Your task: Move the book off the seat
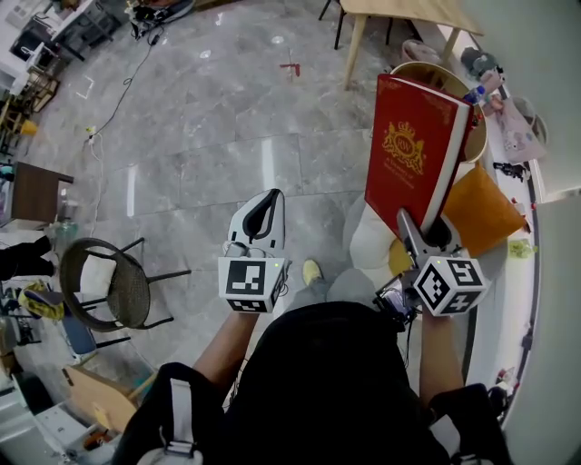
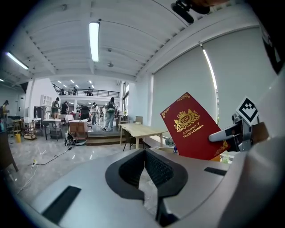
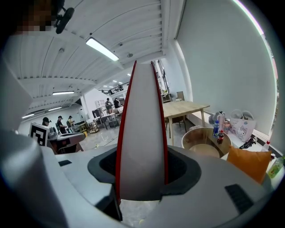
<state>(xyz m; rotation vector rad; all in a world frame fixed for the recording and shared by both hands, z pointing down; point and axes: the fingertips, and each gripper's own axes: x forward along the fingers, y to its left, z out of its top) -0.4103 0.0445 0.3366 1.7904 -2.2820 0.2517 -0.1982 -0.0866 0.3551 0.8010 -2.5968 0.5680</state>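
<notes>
my right hand-held gripper (image 3: 141, 171) is clamped on the red book (image 1: 413, 150). the jaws press both covers near the lower end, and the page edge faces the right gripper view. the book stands up out of the jaws, tilted, cover with gold crest toward my left. it is held in the air over the white seat (image 1: 370, 245), with the orange cushion (image 1: 481, 211) just beside it. i can't tell whether the book's bottom edge clears the seat, as the gripper hides it.

my left hand-held gripper (image 1: 265, 211) is closed with nothing between the jaws. it hangs over the grey floor (image 1: 209, 118), apart from the book.

behind the book there's a round wooden tub (image 3: 202, 140) and further back a wooden table (image 1: 408, 14). black wire chair (image 1: 113, 286) off to my left.
</notes>
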